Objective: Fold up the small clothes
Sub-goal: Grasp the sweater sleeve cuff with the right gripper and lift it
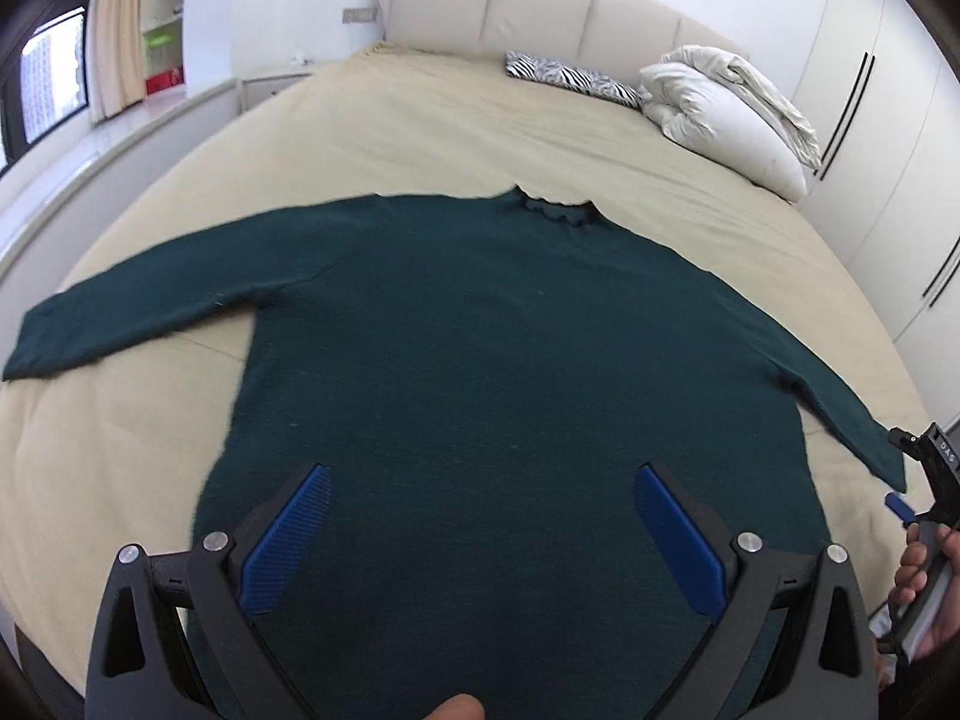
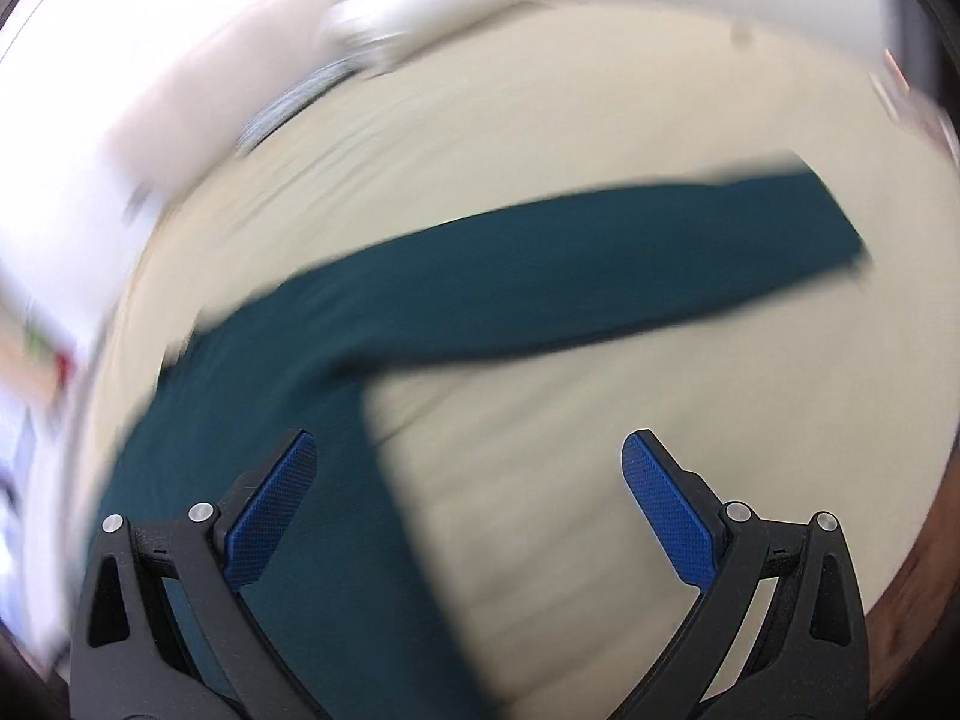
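Note:
A dark green long-sleeved sweater lies flat on the beige bed, collar away from me, both sleeves spread out. My left gripper is open and empty above the sweater's lower body. My right gripper is open and empty over the sweater's right side, below the armpit, with the right sleeve stretching away ahead. The right gripper also shows in the left wrist view, just past the right cuff. The right wrist view is motion-blurred.
A white folded duvet and a zebra-print cushion lie at the head of the bed by the padded headboard. White wardrobes stand on the right. A window and shelves are at the left.

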A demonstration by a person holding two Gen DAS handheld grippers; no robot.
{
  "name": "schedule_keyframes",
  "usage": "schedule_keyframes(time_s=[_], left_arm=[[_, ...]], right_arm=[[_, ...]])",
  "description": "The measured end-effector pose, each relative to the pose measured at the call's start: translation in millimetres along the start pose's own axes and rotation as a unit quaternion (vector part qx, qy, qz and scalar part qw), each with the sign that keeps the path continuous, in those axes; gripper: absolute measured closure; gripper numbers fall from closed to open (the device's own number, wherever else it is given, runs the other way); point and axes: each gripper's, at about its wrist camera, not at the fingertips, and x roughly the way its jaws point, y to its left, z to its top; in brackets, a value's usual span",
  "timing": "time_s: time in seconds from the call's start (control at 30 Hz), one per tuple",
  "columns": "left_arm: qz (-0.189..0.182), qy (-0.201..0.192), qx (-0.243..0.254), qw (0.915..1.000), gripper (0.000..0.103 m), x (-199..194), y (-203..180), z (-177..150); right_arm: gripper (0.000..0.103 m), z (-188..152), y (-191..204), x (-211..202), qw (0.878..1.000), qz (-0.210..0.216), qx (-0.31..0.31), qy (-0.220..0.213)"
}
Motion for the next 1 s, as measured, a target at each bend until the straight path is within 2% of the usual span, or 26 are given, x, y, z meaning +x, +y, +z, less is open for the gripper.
schedule_keyframes(time_s=[0.1,0.17,0.27,0.33,0.4,0.47,0.53,0.6,0.67,0.73,0.77,0.83,0.93,1.0], left_arm=[[-0.025,0.006,-0.014,0.9996,0.0,9.1,-4.3,3.7],[-0.029,0.001,-0.02,0.9994,0.0,14.2,-7.2,5.6],[-0.023,-0.034,-0.016,0.999,0.0,15.3,-12.2,9.0],[-0.025,-0.045,-0.014,0.9986,0.0,15.1,-13.3,12.5],[-0.02,-0.028,-0.022,0.9992,0.0,20.8,-10.7,17.3],[-0.015,0.011,-0.042,0.999,0.0,31.4,-4.1,23.2],[-0.039,0.028,-0.063,0.9969,0.0,40.1,3.4,27.3],[-0.05,0.031,-0.066,0.9961,0.0,43.4,6.3,29.9],[-0.08,0.036,-0.07,0.9937,0.0,48.0,8.3,32.9],[-0.103,0.036,-0.077,0.991,0.0,51.0,10.8,35.9],[-0.115,0.033,-0.083,0.9893,0.0,52.0,14.1,39.5],[-0.127,0.028,-0.093,0.9871,0.0,54.4,17.7,44.5],[-0.151,0.03,-0.115,0.9814,0.001,61.8,24.3,53.1],[-0.166,0.031,-0.131,0.9769,0.002,67.0,30.0,57.7]], right_arm=[[0.009,29.0,-56.3,8.7,0.997,0.012,0.082,-0.002],[0.016,42.3,-77.3,16.5,0.993,0.029,0.111,-0.005],[0.022,60.4,-101.7,32.1,0.987,0.048,0.151,-0.012],[0.022,71.9,-114.3,41.4,0.982,0.062,0.176,-0.02],[0.022,84.7,-122.3,49.3,0.979,0.07,0.19,-0.03],[0.025,97.7,-131.6,57.5,0.976,0.082,0.199,-0.038],[0.039,114.1,-143.2,67.8,0.974,0.084,0.205,-0.042],[0.066,129.9,-150.2,76.6,0.976,0.067,0.203,-0.04],[0.076,140.8,-148.3,84.2,0.98,0.049,0.19,-0.036],[0.084,156.6,-132.0,88.2,0.986,0.031,0.159,-0.036],[0.092,161.2,-118.1,89.1,0.989,0.026,0.141,-0.036],[0.093,174.1,-81.9,87.5,0.995,0.027,0.093,-0.041],[0.095,179.0,2.3,90.6,0.998,0.043,-0.028,-0.039],[0.095,164.2,72.5,93.9,0.989,0.059,-0.129,-0.036]])
